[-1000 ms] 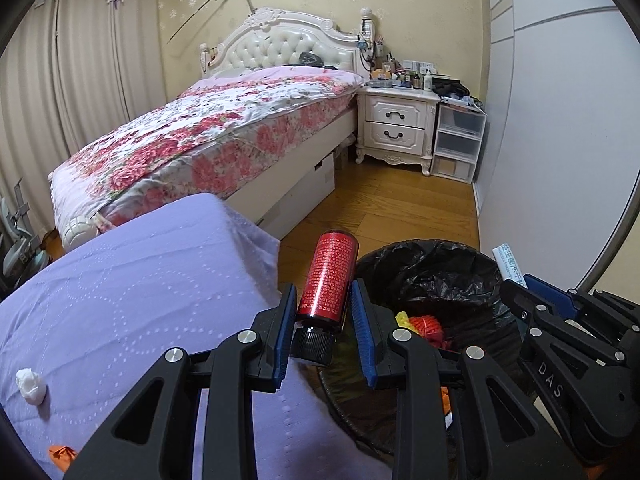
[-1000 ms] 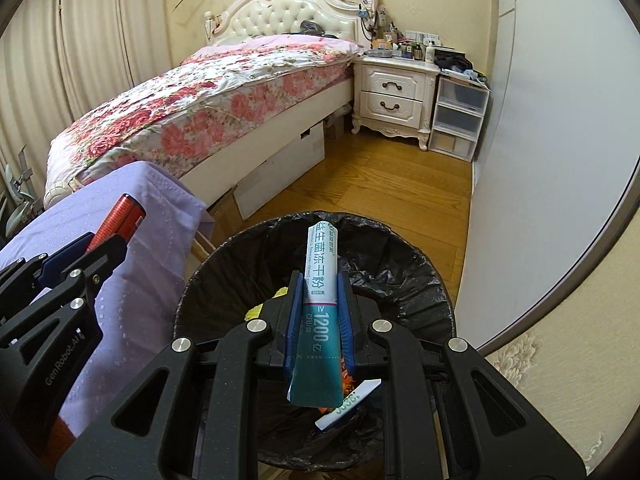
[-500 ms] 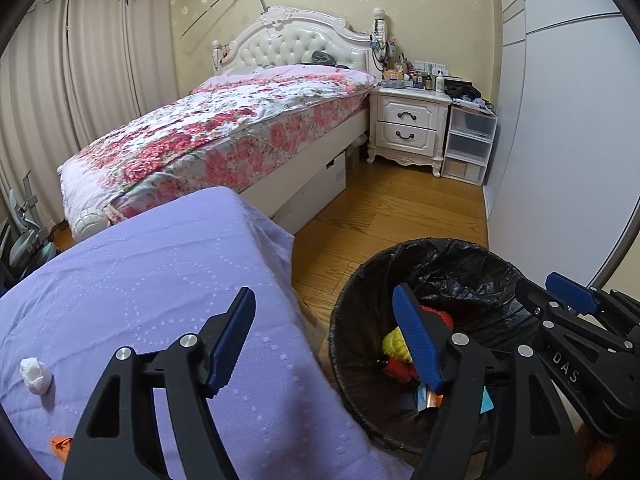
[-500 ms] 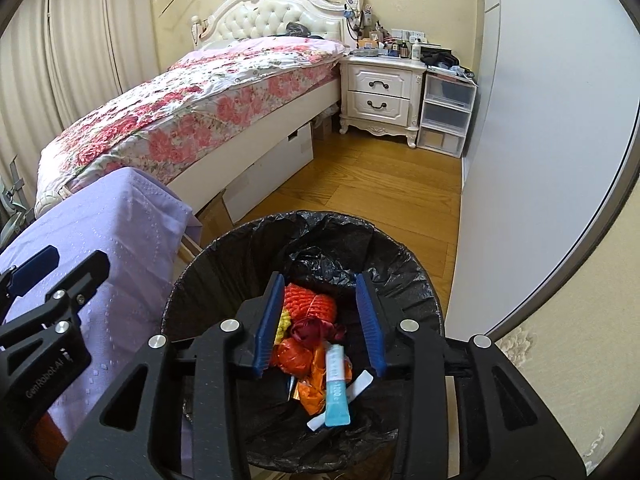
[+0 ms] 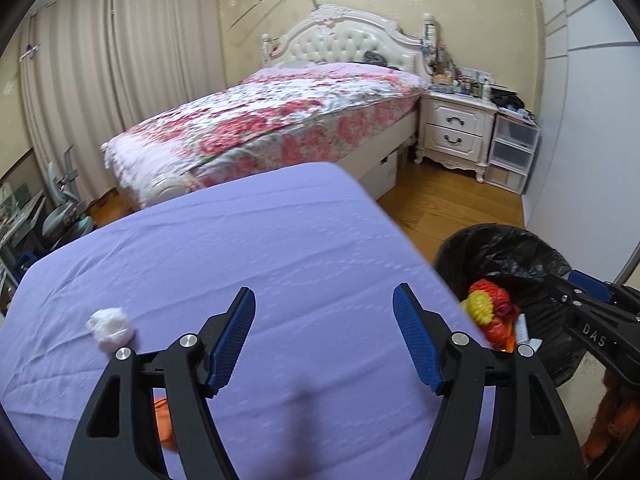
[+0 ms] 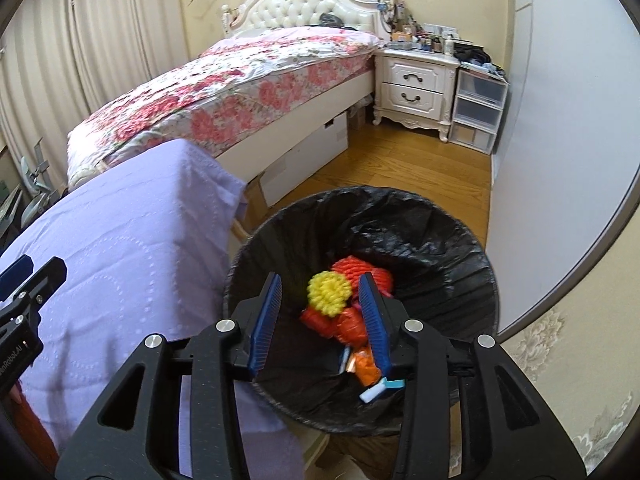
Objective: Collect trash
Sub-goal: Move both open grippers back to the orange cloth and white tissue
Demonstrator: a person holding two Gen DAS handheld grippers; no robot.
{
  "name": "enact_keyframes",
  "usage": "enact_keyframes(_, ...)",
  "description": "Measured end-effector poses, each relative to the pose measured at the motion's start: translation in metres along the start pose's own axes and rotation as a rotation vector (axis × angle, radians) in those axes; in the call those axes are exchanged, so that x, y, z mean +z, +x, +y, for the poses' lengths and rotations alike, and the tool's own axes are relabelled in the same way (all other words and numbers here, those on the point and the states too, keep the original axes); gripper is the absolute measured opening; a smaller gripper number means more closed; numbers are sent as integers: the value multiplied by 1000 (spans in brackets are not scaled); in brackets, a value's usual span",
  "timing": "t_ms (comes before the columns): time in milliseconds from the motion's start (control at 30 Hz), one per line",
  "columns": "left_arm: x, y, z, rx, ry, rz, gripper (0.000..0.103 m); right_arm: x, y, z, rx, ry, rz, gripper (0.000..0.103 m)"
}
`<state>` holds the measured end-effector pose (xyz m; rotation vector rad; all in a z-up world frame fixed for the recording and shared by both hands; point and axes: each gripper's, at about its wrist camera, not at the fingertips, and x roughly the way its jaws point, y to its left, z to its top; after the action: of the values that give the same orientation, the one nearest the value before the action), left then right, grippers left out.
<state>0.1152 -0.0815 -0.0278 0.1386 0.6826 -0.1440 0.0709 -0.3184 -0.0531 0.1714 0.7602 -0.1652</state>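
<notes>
Hovering empty above the lilac-covered table (image 5: 248,248), the left gripper (image 5: 324,340) has its blue pads spread wide with nothing between them, seemingly lined up for more litter. The right gripper (image 6: 320,316) hangs over the black-lined trash bin (image 6: 452,240), its jaws opening, also empty; red and yellow netting (image 6: 332,288) and a small tube (image 6: 376,390) lie at the bottom below it. A crumpled white tissue (image 5: 110,326) sits on the cloth just left of the left tongs, and an orange scrap (image 5: 164,424) shows behind the finger frame. The table's right edge runs close by the bin rim, leaving a short, unobstructed carry.
</notes>
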Motion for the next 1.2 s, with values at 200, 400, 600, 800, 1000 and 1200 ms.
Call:
enact_keyframes(200,-19,-17,54,67,-75,16,69,-8,-9,48,66,-80,6,41)
enact_keyframes(400,-41,-36,101,150,-113,21,69,-15,-19,98,131,-172,13,41)
enact_keyframes(600,-64,-50,140,202,-162,34,69,-25,-31,143,195,-254,24,42)
enact_keyframes(800,-85,-59,173,247,-216,52,69,-37,-38,191,250,-341,42,42)
enact_keyframes(1000,-97,-66,200,287,-261,61,69,-50,-44,231,315,-414,60,51)
enact_keyframes(1200,-105,-76,221,317,-302,61,69,-62,-50,264,362,-486,73,51)
